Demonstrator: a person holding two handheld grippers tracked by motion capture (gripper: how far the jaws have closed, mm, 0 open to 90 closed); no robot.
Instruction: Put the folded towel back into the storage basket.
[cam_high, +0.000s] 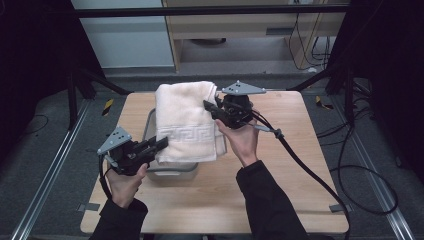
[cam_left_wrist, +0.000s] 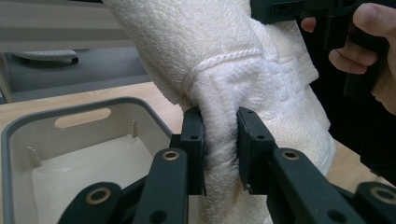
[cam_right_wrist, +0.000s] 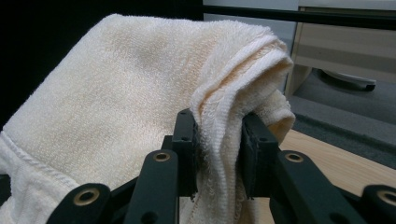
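A folded cream towel with a key-pattern band hangs spread over a grey bin on the wooden table. My left gripper is shut on the towel's near left edge; in the left gripper view its jaws pinch a thick fold of towel above the bin. My right gripper is shut on the far right corner; in the right gripper view the towel bunches between the jaws. The towel hides most of the bin from above.
Black cables trail from the right gripper across the table's right side to the floor. A light cabinet stands beyond the table. Metal floor rails run along both sides.
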